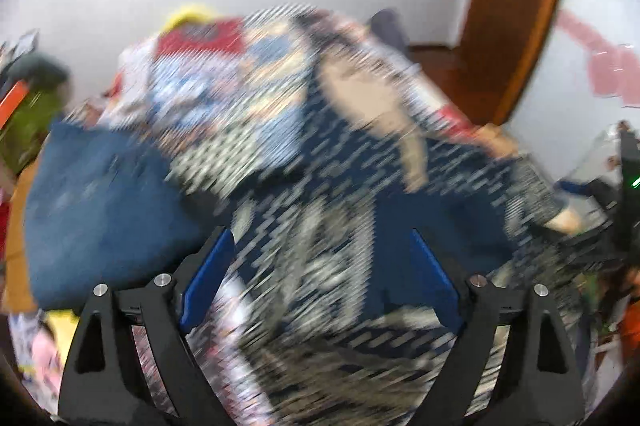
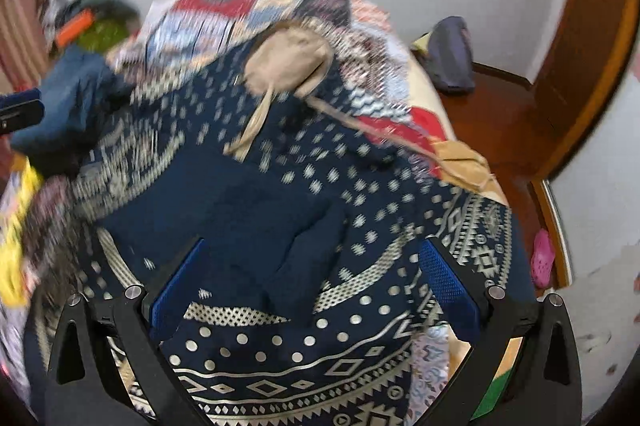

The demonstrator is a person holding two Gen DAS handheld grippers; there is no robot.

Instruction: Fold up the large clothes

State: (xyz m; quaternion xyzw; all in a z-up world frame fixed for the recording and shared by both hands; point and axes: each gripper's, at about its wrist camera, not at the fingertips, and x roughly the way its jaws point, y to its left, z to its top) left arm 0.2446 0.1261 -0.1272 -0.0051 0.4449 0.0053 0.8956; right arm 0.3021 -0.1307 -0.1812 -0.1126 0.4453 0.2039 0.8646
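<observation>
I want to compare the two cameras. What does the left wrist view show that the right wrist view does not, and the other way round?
Only the left wrist view: the left gripper, jaws wide apart, nothing between them, and a pink translucent item at the right edge.

Only the right wrist view: the right gripper, open over the cloth, and a pink perforated shoe on the floor.

Both: the navy cloth with pale geometric print, the beige fabric pouch with a strap lying on it, and the plain blue garment.

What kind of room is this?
Probably a bedroom: clothes, like a navy patterned garment, are piled on a bed with a colourful cover, beside a wooden door.
</observation>
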